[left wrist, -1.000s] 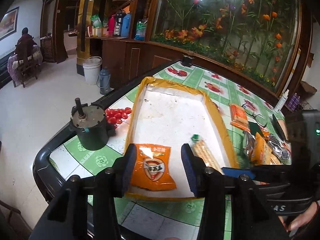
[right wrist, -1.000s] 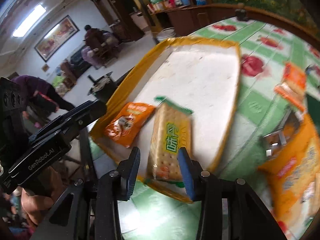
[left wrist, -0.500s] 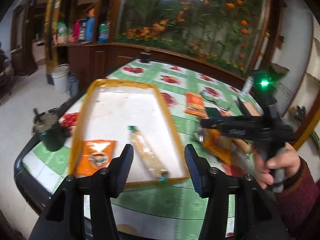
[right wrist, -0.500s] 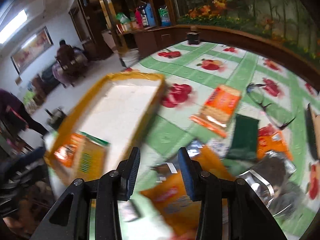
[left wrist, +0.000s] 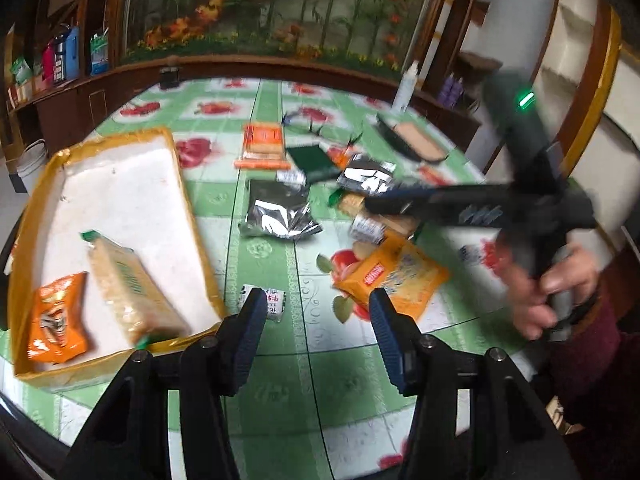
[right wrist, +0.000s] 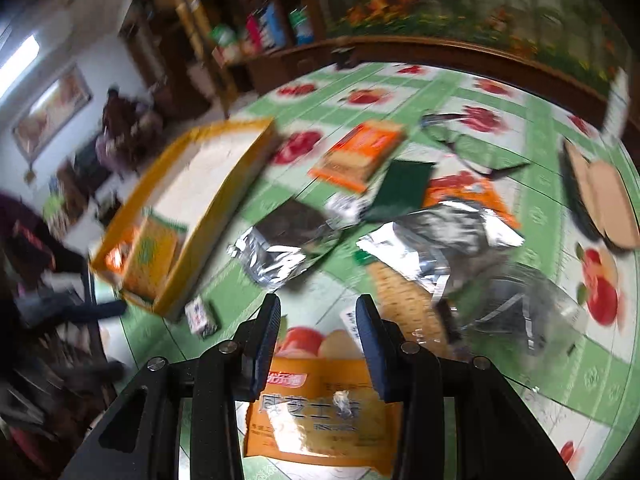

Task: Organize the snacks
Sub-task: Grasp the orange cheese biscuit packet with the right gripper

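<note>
A yellow-rimmed tray (left wrist: 192,216) (right wrist: 224,200) lies on the left of the table and holds an orange packet (left wrist: 56,320) and a long cracker pack (left wrist: 132,292) (right wrist: 150,256). My left gripper (left wrist: 318,320) is open and empty over the green cloth, between a small white packet (left wrist: 266,300) and a yellow-orange bag (left wrist: 394,276). In the right wrist view my right gripper (right wrist: 319,320) is open with nothing between its pads, just above that yellow-orange bag (right wrist: 320,408). A hand (left wrist: 552,284) holds it, blurred, over the loose snacks.
Loose snacks lie to the right of the tray: silver packets (right wrist: 280,248) (right wrist: 432,248), an orange cracker pack (right wrist: 360,152), a dark green packet (right wrist: 400,190) and another cracker pack (right wrist: 400,300). Glasses (right wrist: 472,152) and an open brown case (right wrist: 600,200) lie further back. A wooden ledge borders the table's far side.
Both grippers have swung right, away from the tray and towards the loose snacks. The cracker pack that was between the right fingers now lies in the tray beside the orange packet.
</note>
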Demonstrator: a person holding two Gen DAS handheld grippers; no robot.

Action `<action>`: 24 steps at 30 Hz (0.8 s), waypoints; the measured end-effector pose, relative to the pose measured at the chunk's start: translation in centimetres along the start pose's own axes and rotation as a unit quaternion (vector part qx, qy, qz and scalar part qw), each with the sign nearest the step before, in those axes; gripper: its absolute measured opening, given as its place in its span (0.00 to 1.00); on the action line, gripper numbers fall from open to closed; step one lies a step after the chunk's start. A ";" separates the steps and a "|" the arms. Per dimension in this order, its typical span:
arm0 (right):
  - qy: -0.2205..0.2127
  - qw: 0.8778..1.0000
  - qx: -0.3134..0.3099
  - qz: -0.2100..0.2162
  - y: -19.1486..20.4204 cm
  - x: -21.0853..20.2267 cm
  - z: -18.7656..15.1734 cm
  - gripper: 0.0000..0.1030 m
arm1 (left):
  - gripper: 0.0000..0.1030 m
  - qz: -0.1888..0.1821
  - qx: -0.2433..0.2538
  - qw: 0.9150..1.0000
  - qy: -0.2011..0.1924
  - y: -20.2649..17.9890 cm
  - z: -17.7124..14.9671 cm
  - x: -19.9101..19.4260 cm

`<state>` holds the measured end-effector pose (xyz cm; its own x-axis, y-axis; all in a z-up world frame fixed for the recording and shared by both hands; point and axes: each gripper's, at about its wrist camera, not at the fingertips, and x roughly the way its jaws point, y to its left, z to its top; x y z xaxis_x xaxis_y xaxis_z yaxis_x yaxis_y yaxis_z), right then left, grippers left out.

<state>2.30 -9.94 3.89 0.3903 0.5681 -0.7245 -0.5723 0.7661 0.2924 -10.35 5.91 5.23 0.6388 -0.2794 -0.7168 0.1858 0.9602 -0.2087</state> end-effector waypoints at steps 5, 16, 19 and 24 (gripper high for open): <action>-0.009 0.999 0.029 0.032 -0.7 -0.8 0.7 0.41 | 0.50 0.052 0.010 0.998 0.034 -0.1 0.2 3.5; 0.020 0.998 0.040 0.046 -1.1 -0.1 -0.1 0.41 | 0.50 0.012 0.020 0.997 0.071 -1.2 -0.5 5.0; 0.045 0.996 0.058 0.059 -2.1 0.5 -0.6 0.41 | 0.51 -0.031 0.014 0.996 0.078 -1.7 -1.6 4.3; 0.068 0.995 0.061 0.028 -2.8 1.7 -1.4 0.41 | 0.58 -0.032 0.006 0.996 0.079 -1.5 -2.5 3.3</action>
<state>3.56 -11.54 0.90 0.2546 0.5710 -0.7805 -0.4949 0.7703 0.4021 -10.41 3.52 1.49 0.5004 -0.3367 -0.7977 0.2317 0.9398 -0.2513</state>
